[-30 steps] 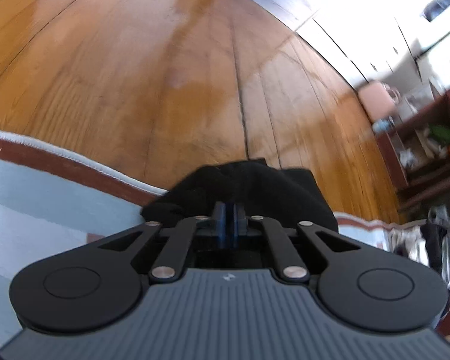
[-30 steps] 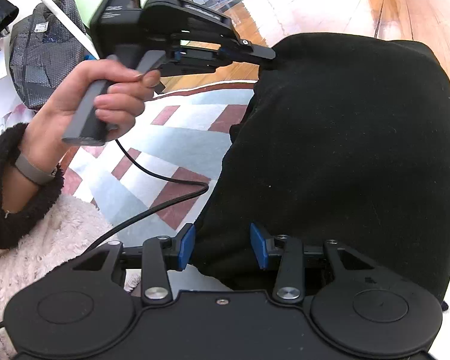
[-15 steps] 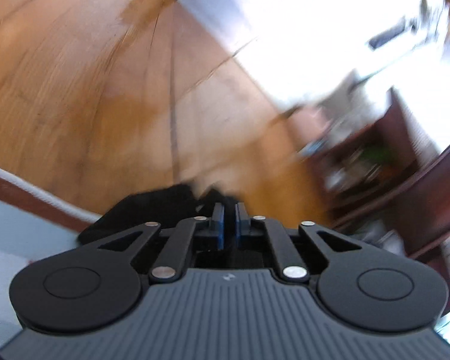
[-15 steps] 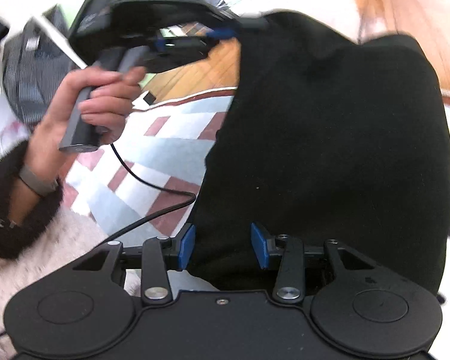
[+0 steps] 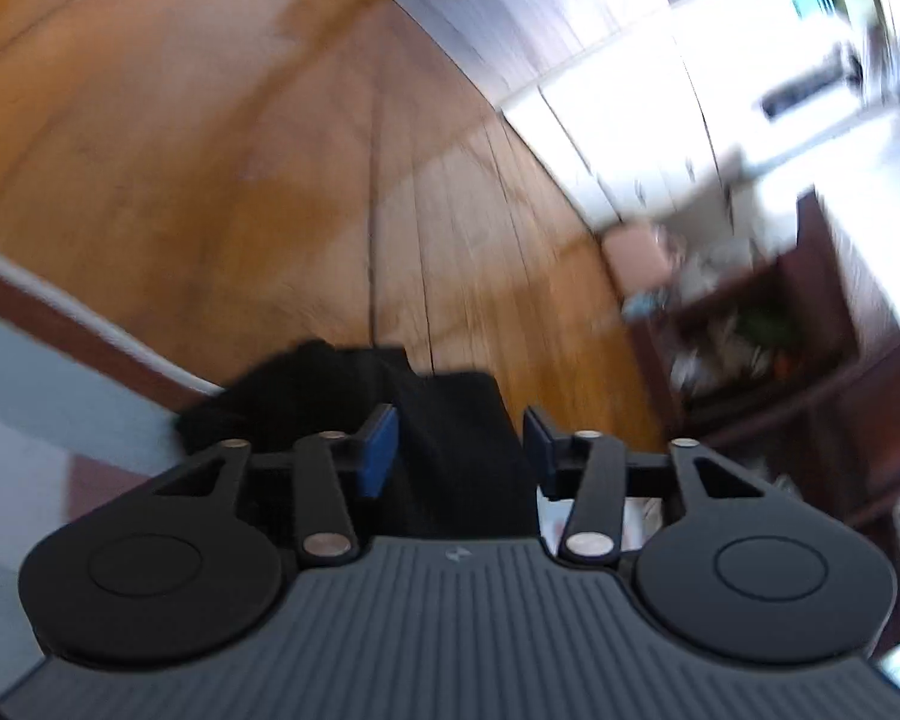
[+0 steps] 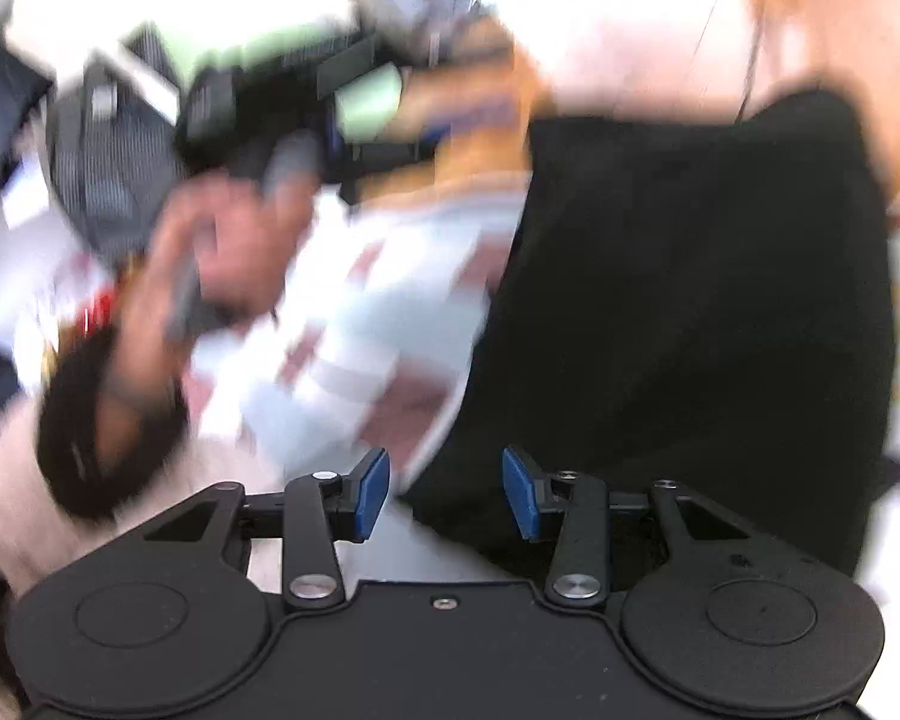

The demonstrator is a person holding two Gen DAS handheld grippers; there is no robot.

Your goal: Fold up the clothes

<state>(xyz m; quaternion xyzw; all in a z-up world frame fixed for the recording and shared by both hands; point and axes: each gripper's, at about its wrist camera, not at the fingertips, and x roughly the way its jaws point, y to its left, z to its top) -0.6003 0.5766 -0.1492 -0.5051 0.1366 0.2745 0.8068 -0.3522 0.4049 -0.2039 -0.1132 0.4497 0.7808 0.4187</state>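
A black garment (image 6: 702, 312) lies folded on the patterned rug (image 6: 354, 324), filling the right half of the right wrist view. My right gripper (image 6: 444, 495) stands open at the garment's near left corner, its blue pads (image 6: 373, 492) apart. In the left wrist view my left gripper (image 5: 459, 450) is open too, with an edge of the black garment (image 5: 450, 420) lying loose between its blue pads (image 5: 381, 450). The left gripper (image 6: 384, 138) also shows blurred in the right wrist view, held by a hand (image 6: 228, 252) to the left of the garment's far corner.
Wooden floor (image 5: 210, 138) stretches beyond the rug's red and white border (image 5: 90, 336). A dark wooden shelf unit (image 5: 798, 348) with clutter stands at the right, white cabinets (image 5: 630, 108) behind it. A dark mesh bag (image 6: 108, 168) sits at the far left.
My left gripper has opened and let go of the garment's corner, then swung left away from it. The right gripper stays open and has shifted slightly left. Both views are blurred by motion.
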